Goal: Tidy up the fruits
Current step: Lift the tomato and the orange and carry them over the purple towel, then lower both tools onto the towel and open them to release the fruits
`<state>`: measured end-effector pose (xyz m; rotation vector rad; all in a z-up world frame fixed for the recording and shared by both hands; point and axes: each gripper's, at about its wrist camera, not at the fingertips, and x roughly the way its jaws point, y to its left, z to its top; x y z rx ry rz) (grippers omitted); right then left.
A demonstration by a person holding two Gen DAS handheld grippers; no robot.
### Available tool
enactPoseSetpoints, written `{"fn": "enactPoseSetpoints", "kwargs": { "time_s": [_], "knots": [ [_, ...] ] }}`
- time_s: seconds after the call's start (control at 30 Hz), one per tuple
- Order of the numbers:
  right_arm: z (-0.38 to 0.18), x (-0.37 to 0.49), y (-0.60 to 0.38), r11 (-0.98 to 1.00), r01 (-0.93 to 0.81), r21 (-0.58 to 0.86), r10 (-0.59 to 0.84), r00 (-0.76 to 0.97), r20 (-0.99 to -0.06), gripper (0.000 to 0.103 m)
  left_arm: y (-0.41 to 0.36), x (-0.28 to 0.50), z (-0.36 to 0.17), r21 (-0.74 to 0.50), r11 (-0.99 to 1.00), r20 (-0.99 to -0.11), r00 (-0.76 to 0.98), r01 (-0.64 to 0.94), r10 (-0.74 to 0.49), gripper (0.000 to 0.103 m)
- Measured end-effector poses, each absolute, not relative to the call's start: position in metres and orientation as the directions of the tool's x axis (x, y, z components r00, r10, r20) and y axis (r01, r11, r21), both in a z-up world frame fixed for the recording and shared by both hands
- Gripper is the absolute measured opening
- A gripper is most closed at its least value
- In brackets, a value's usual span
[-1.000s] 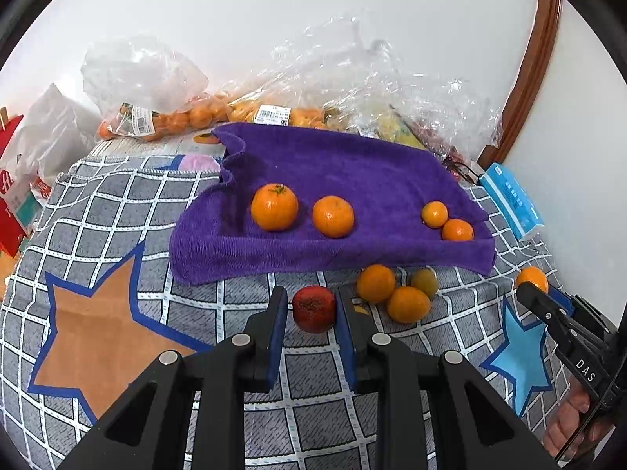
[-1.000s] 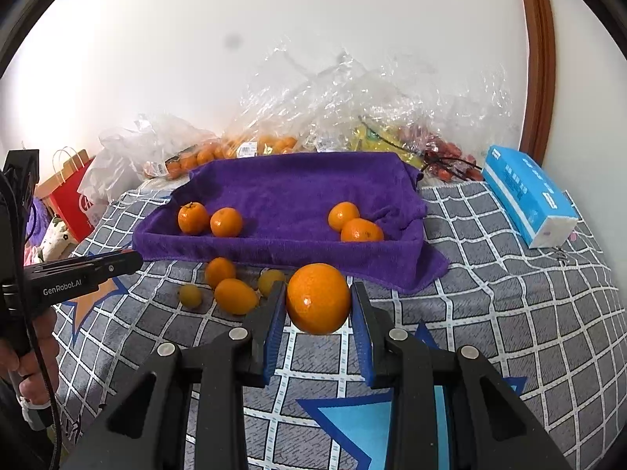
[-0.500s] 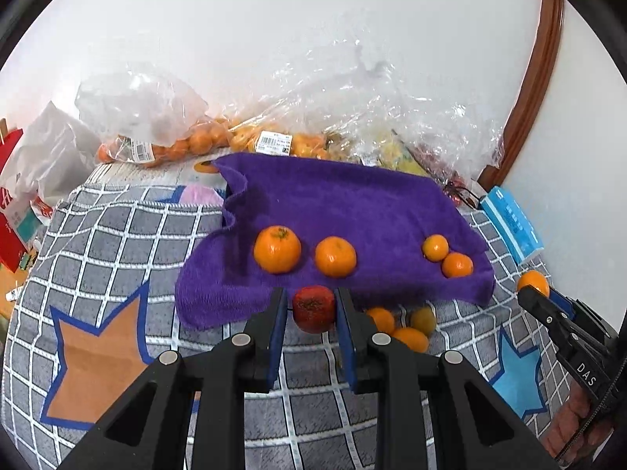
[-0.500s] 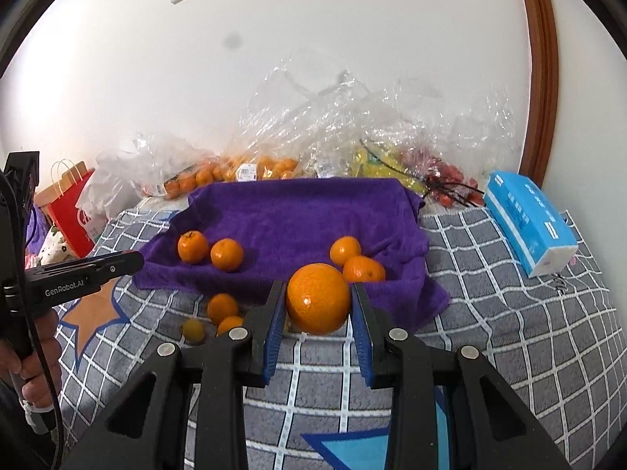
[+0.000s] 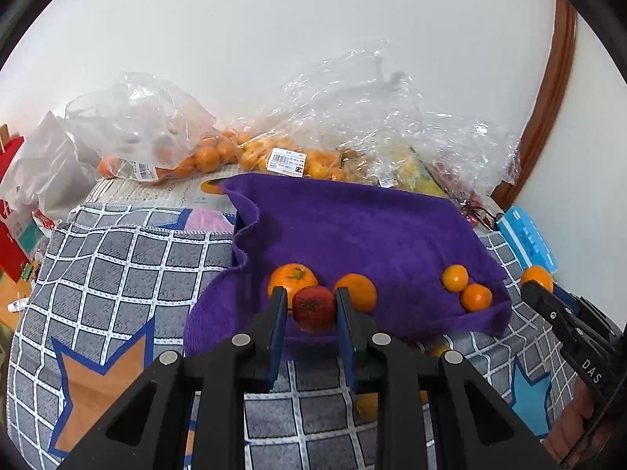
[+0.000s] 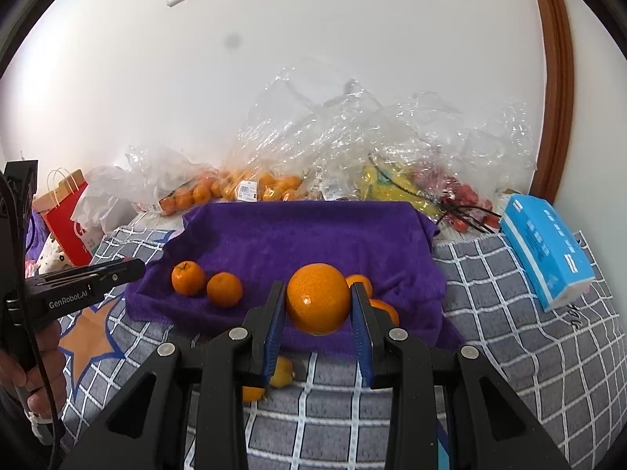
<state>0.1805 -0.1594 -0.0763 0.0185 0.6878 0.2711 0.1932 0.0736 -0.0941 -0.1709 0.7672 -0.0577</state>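
Note:
My left gripper [image 5: 309, 309] is shut on a small red fruit [image 5: 313, 308], held above the near edge of the purple towel [image 5: 352, 227]. My right gripper [image 6: 318, 301] is shut on a large orange [image 6: 318, 297], above the towel's [image 6: 305, 235] near edge. On the towel lie two oranges on the left [image 6: 188, 278] [image 6: 224, 290] and two smaller ones on the right [image 5: 454, 278] [image 5: 475, 297]. A few small oranges [image 6: 281, 376] lie on the checked cover in front of the towel, partly hidden by the fingers.
Clear plastic bags of oranges [image 5: 203, 156] and other fruit [image 6: 392, 188] lie along the wall behind the towel. A blue tissue box [image 6: 544, 250] is at the right. A red paper bag [image 6: 66, 219] stands at the left. The grey checked cover [image 5: 129, 258] has star patches.
Both grippers have risen and moved forward towards the towel with their fruit still held. The loose oranges in front of the towel have slipped below and behind the fingers.

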Motion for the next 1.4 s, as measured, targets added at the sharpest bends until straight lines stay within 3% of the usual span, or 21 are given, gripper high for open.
{"fn": "enactPoseSetpoints", "kwargs": {
  "time_s": [1.4],
  "knots": [
    [-0.123, 0.23, -0.156, 0.971, -0.219, 0.093, 0.221, 0.682, -0.697, 0.032, 0.078, 0.235, -0.122, -0.196, 0.981, -0.719, 0.682, -0.014, -0.134, 0.024]
  ]
}}
